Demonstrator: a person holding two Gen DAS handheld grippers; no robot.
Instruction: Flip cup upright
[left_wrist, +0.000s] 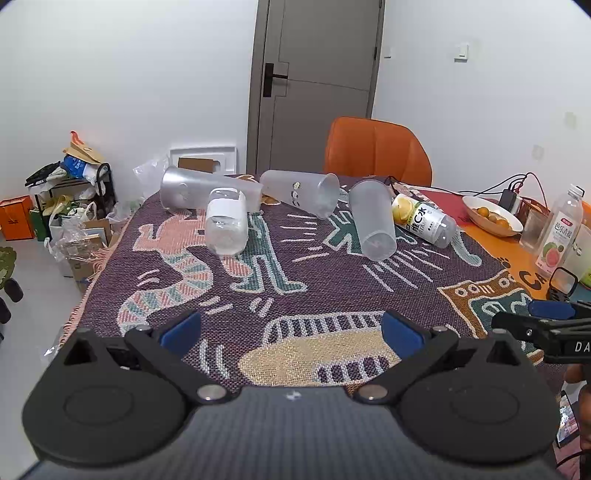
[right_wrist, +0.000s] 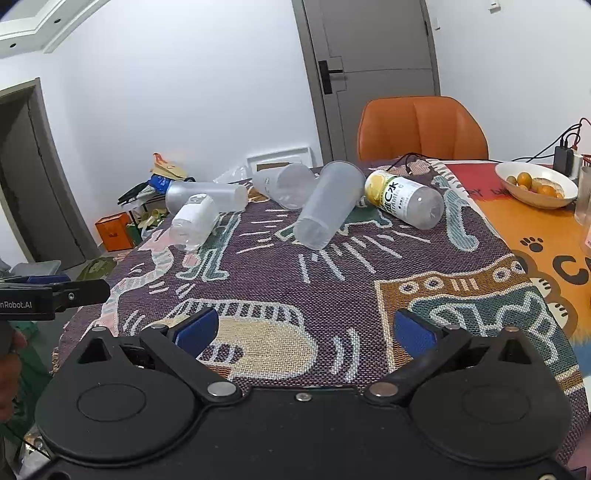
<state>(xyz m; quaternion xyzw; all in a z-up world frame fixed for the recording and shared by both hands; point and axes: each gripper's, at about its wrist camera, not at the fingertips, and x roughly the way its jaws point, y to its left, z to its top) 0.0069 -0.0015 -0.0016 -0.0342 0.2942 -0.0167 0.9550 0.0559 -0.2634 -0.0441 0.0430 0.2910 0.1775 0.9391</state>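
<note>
Three frosted translucent plastic cups lie on their sides at the far end of the patterned woven tablecloth (left_wrist: 314, 280): left cup (left_wrist: 207, 188), middle cup (left_wrist: 299, 192), right cup (left_wrist: 371, 221). A clear white-labelled bottle (left_wrist: 226, 221) rests against the left cup; a yellow-labelled bottle (left_wrist: 423, 219) lies just beside the right one. Left gripper (left_wrist: 291, 330) and right gripper (right_wrist: 308, 330) hover near, jaws spread, holding nothing.

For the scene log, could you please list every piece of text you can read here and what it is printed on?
"维C水": label of the clear plastic bottle with lemon picture, lying on the woven patterned blanket.
"nRobot.AI": side of the left gripper.
"DA": side of the right gripper.
"CA": orange paw-print tablecloth.
Upright guava drink bottle: label too blurred.
</note>
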